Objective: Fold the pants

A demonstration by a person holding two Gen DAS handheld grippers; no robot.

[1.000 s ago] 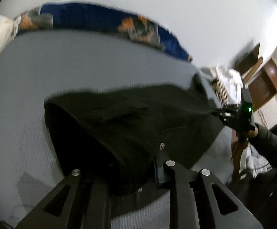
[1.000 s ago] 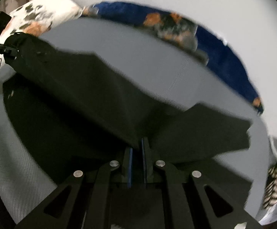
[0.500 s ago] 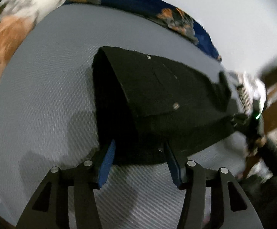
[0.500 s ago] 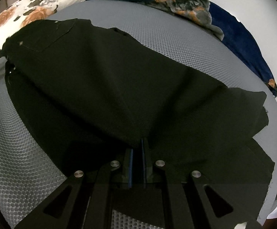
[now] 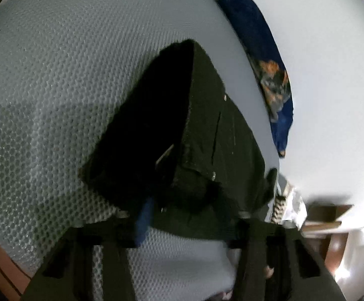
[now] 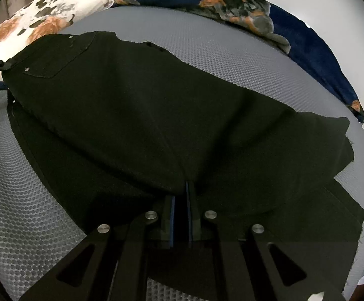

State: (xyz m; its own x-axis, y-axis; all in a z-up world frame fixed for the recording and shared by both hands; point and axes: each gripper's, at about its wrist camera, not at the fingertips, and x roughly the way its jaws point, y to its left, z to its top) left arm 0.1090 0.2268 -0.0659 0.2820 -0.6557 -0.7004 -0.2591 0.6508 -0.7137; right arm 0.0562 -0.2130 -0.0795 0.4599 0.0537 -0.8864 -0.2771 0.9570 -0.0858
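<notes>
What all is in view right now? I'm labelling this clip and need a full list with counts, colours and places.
pants: one, black, spread across the mattress, top layer folded over.
mattress: one, grey mesh-textured, under the pants.
blanket: one, dark blue with orange and grey print, along the far edge by the wall.
pillow: one, white with orange and dark blotches, far left corner.
wall: white, behind the bed.
wooden furniture: brown, blurred, beside the bed.
left gripper: black with blue pads, open around the waist end.
right gripper: black with blue pads, shut on the pants' near edge.
</notes>
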